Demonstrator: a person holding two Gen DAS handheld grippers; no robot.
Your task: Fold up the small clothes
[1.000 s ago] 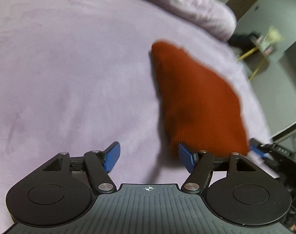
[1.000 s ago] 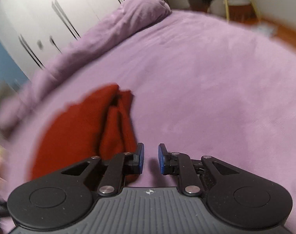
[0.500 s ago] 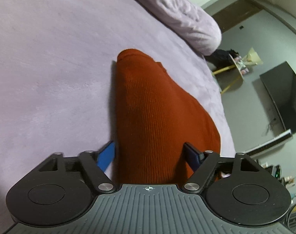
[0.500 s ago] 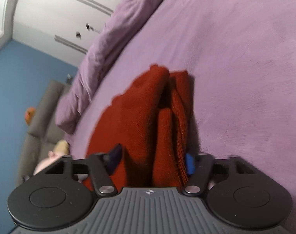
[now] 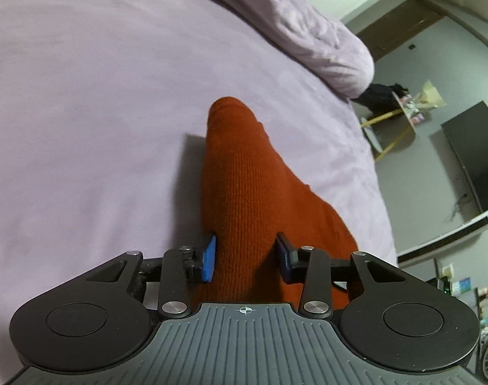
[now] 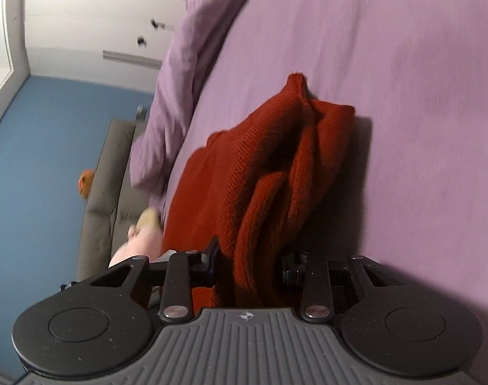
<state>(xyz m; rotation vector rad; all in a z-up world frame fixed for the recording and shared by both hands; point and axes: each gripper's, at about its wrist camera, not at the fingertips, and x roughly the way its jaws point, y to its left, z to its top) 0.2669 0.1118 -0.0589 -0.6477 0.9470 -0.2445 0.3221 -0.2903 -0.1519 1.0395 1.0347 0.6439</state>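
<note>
Rust-red knitted garment [image 5: 253,199] lies on the purple bed [image 5: 83,112], long axis running away from both grippers; left gripper [image 5: 248,263] and right gripper [image 6: 250,264] each straddle its near end, fingers narrowed around the bunched cloth.

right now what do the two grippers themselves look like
Both look alike: the left gripper and right gripper each have a grey ribbed body with a small crosshair mark, two round black discs, black link bars with silver rivets, and blue pads on the fingers. The right one's pads sit in shadow. No cables or sleeves show.
</note>
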